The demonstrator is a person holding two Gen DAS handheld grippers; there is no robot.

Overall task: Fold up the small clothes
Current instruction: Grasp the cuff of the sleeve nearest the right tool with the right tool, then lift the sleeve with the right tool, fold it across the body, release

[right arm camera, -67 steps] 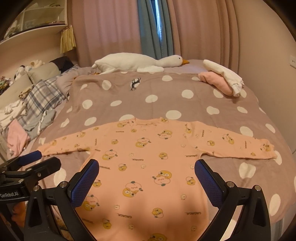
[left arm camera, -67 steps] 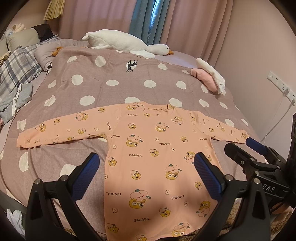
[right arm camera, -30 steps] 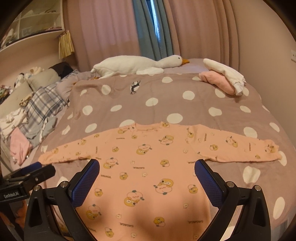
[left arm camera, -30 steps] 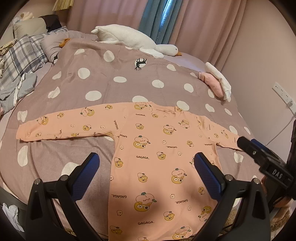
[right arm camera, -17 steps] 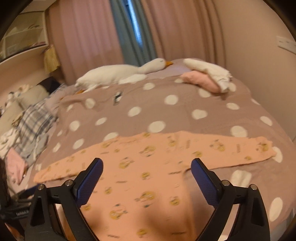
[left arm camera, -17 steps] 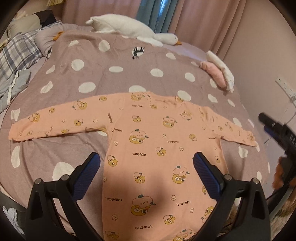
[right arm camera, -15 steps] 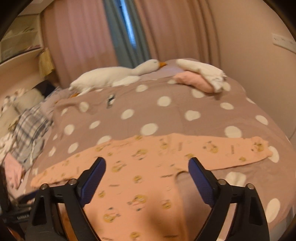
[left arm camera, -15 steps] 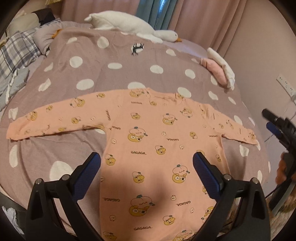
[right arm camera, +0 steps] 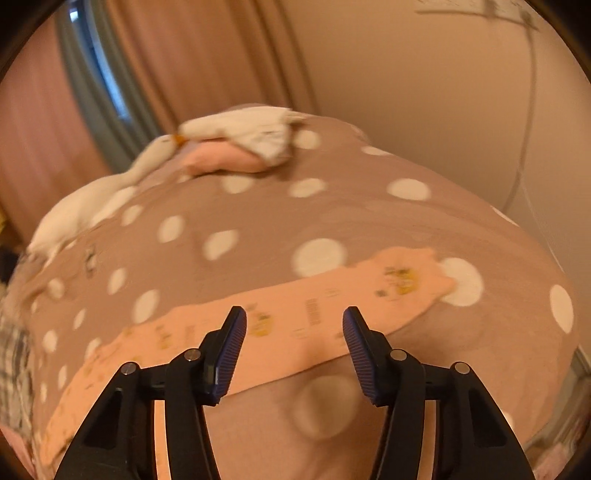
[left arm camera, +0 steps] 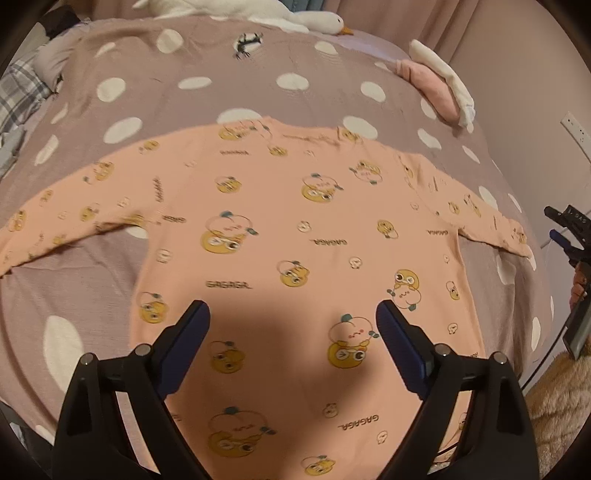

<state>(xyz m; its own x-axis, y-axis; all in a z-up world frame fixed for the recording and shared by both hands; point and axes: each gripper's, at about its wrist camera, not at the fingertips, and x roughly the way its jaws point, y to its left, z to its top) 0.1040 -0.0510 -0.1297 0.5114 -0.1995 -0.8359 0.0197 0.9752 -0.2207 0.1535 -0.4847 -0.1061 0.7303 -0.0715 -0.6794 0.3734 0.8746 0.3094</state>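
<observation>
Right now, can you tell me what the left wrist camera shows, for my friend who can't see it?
A peach shirt with cartoon prints lies flat, sleeves spread wide, on a mauve bedspread with white dots. The left tool hovers open above the shirt's lower half, touching nothing. A white goose plush lies at the far edge, with folded pink and white clothes to the right.

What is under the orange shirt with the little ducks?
The orange shirt lies flat on the polka-dot blanket, which shows all around it. Whether anything else hides beneath the shirt cannot be seen, because the cloth covers it.
</observation>
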